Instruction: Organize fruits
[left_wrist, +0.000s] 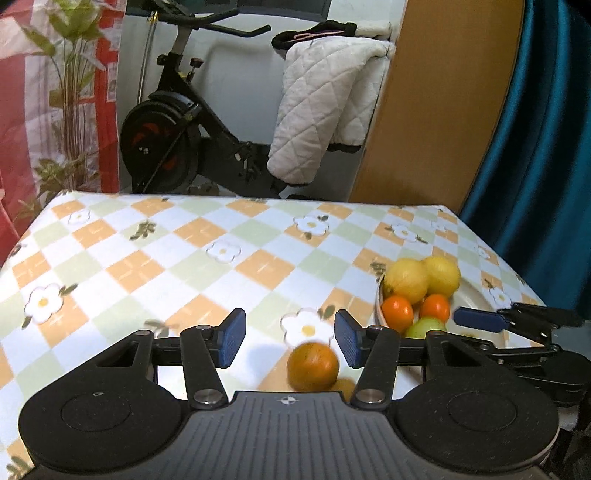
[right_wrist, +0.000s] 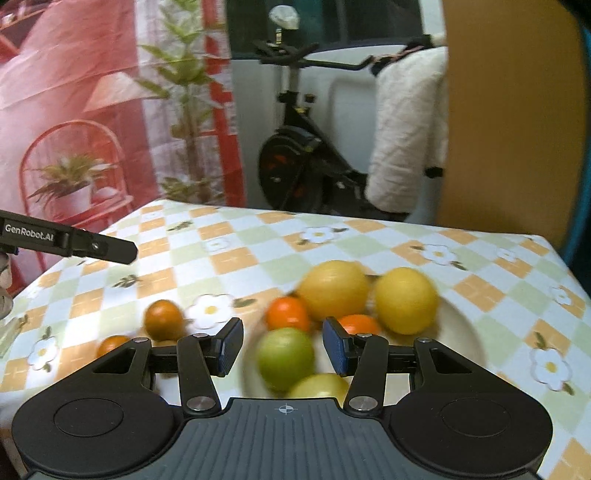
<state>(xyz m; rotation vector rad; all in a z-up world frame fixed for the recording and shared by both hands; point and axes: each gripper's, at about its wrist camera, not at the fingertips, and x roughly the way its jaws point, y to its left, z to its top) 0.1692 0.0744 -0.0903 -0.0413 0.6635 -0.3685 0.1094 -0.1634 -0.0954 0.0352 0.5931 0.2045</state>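
The left tool was spread wide and held nothing. It was low over the surface, which carried a checked cloth with flowers. Between its blue pads, nearer to the right one, lay a dark orange fruit on the cloth, outside the plate. I think the tool was set around this fruit in order to take it, but the pads did not touch it yet. In the right wrist view a second, smaller orange fruit lay just beside the first, also on the cloth.

The right tool was also spread and empty. It hovered over the white plate, with a green fruit between its fingers but not pinched. On the plate were two big yellow fruits, touching each other, two small bright orange fruits in front of them, and one more yellowish-green fruit at the near rim, partly hidden by the tool body.

It seemed the plate was the collecting place, so the two loose fruits probably remained to be moved. Round fruit can roll easily, so the grip should close around its middle.
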